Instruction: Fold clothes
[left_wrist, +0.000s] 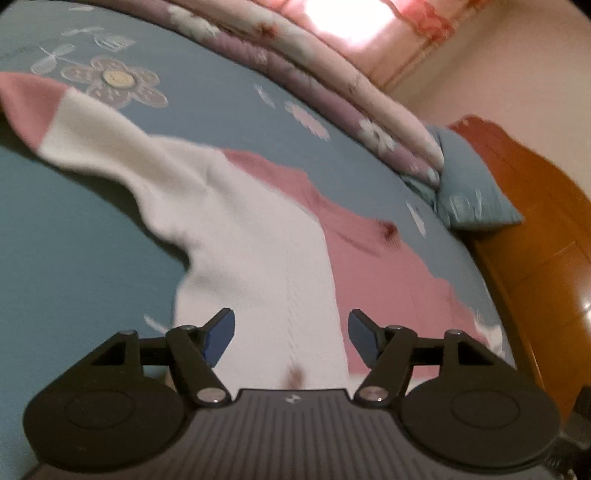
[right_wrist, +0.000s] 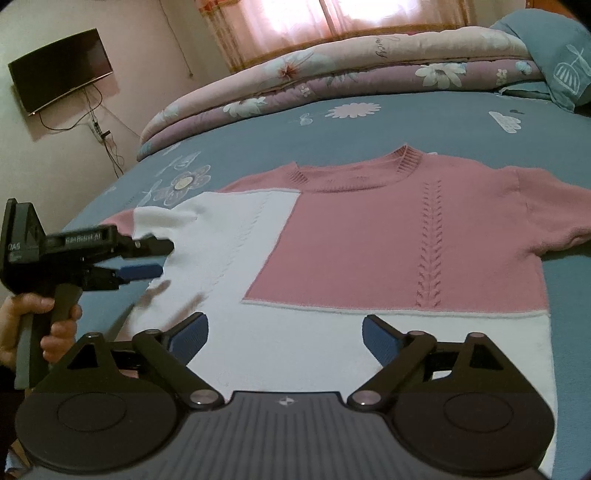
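A pink and white sweater (right_wrist: 369, 236) lies flat on the blue bed sheet (right_wrist: 369, 129). The left gripper (right_wrist: 162, 258) hovers at its folded white sleeve, jaws apart and seemingly holding nothing. The right gripper (right_wrist: 284, 336) stands open over the white hem.

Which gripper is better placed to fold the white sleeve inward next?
Probably the left gripper: it is open right beside the white sleeve of the sweater. The right gripper is open over the hem.
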